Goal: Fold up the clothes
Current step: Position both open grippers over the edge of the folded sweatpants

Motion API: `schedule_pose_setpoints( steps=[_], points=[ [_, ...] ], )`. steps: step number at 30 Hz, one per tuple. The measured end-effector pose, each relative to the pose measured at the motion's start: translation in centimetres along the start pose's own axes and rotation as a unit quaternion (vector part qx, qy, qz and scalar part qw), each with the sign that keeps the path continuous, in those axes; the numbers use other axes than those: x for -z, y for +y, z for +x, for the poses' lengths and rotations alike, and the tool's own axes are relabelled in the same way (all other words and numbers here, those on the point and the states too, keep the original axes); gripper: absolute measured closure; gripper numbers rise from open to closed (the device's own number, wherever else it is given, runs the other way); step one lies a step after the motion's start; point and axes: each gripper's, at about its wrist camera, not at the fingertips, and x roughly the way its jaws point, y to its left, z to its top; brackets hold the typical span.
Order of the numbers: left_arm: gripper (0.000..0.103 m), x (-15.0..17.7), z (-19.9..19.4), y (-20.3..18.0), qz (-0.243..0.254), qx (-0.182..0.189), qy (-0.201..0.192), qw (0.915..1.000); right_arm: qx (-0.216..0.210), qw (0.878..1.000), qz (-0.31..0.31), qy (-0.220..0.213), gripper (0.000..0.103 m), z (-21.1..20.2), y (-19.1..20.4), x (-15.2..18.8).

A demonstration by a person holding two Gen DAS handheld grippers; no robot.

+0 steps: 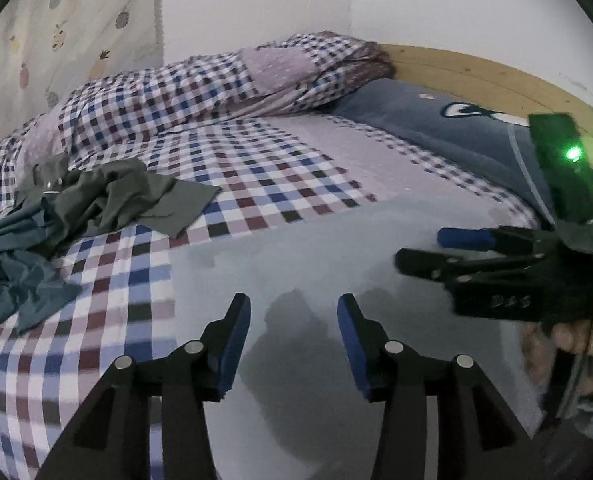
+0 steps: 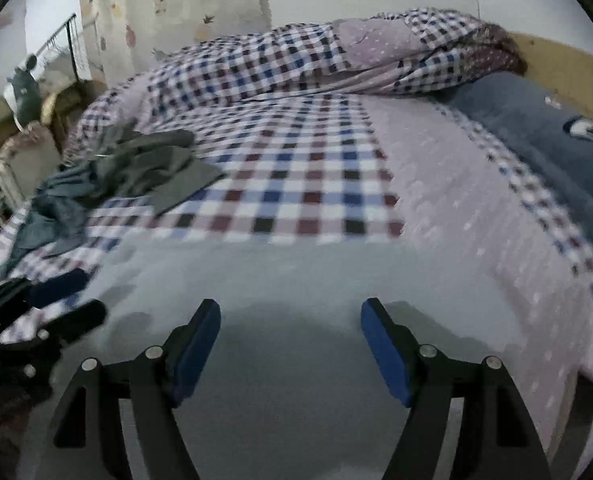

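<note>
A pale grey garment point(image 1: 336, 240) point(image 2: 296, 272) lies spread flat on the checked bed sheet point(image 1: 280, 176) point(image 2: 296, 184). My left gripper point(image 1: 294, 312) hovers over its near part, open and holding nothing. My right gripper point(image 2: 291, 308) is also open and empty above the same cloth. In the left wrist view the right gripper point(image 1: 420, 249) shows at the right edge, held by a hand point(image 1: 588, 344). The left gripper point(image 2: 84, 298) appears blurred at the left of the right wrist view. A crumpled pile of dark grey clothes point(image 1: 116, 196) point(image 2: 148, 168) and teal clothes point(image 1: 12, 264) point(image 2: 52, 208) sits further left.
A bunched checked quilt point(image 1: 216, 84) point(image 2: 296, 52) lies along the far side by the wall. A dark blue pillow point(image 1: 436, 120) point(image 2: 536, 128) rests against the wooden headboard point(image 1: 476, 68). A patterned curtain point(image 1: 56, 20) hangs behind. Furniture and clutter point(image 2: 20, 120) stand beyond the bed's left edge.
</note>
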Motion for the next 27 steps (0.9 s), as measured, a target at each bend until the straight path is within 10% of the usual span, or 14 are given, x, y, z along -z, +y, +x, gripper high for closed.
schedule_pose_setpoints(
  steps=[18,27],
  points=[
    [0.054,8.4,-4.2,-1.6,0.029,-0.014,0.03,0.999,0.034,0.992,-0.122,-0.012,0.026,-5.1,6.0,11.3],
    [0.052,9.7,-9.8,0.8,-0.054,0.015,0.011,0.9984,0.055,0.996,-0.069,-0.027,0.026,-7.2,6.9,11.7]
  ],
)
